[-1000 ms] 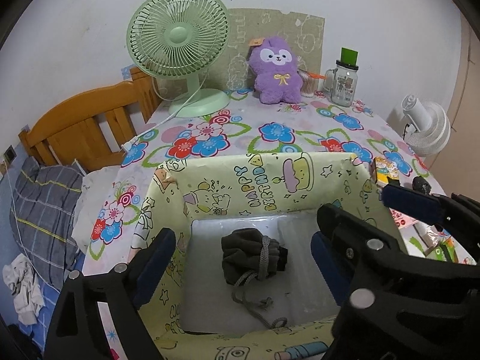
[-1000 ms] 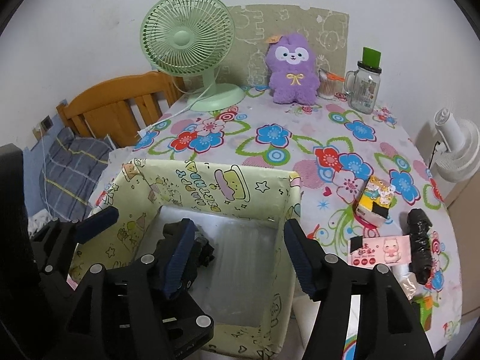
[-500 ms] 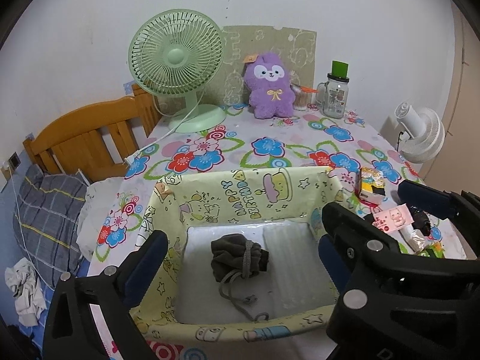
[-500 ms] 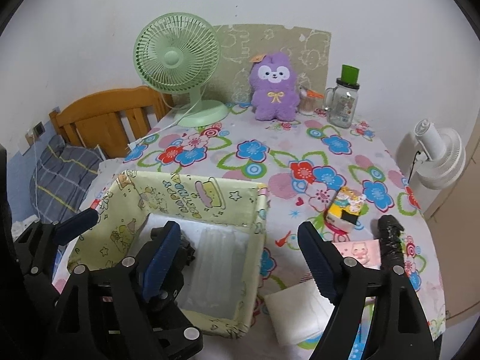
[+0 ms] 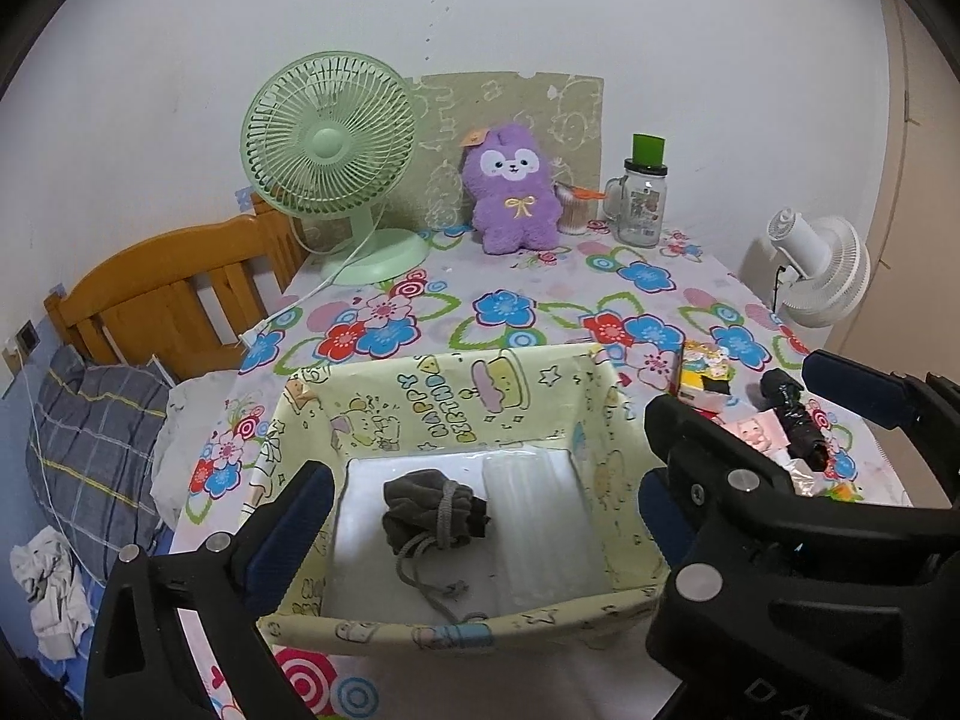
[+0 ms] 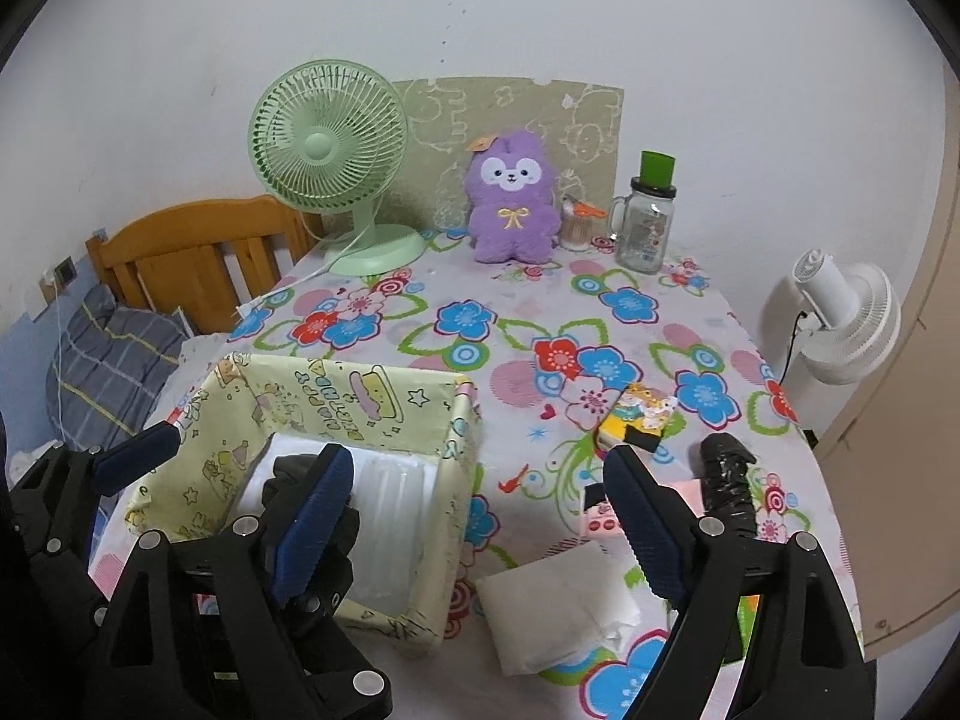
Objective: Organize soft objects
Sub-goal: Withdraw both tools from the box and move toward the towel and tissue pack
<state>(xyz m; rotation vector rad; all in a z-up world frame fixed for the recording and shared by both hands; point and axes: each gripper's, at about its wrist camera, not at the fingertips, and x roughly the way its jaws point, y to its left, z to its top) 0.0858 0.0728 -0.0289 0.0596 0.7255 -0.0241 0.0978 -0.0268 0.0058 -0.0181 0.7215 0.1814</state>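
Both tools backed off; right tool (image 6: 474, 498) opening, empty.

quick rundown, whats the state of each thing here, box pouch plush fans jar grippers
fabric box: open-topped, upright
grey drawstring pouch: lying inside the box, cord loose
purple plush: sitting upright
green fan: upright
glass jar: lidded
left gripper: open, empty
right gripper: jaws opening, nothing between them

Plain white wall (image 5: 540, 12), wooden bed headboard (image 5: 174, 294), flower-print tablecloth (image 6: 510, 324), white standing fan (image 6: 852, 318) at right
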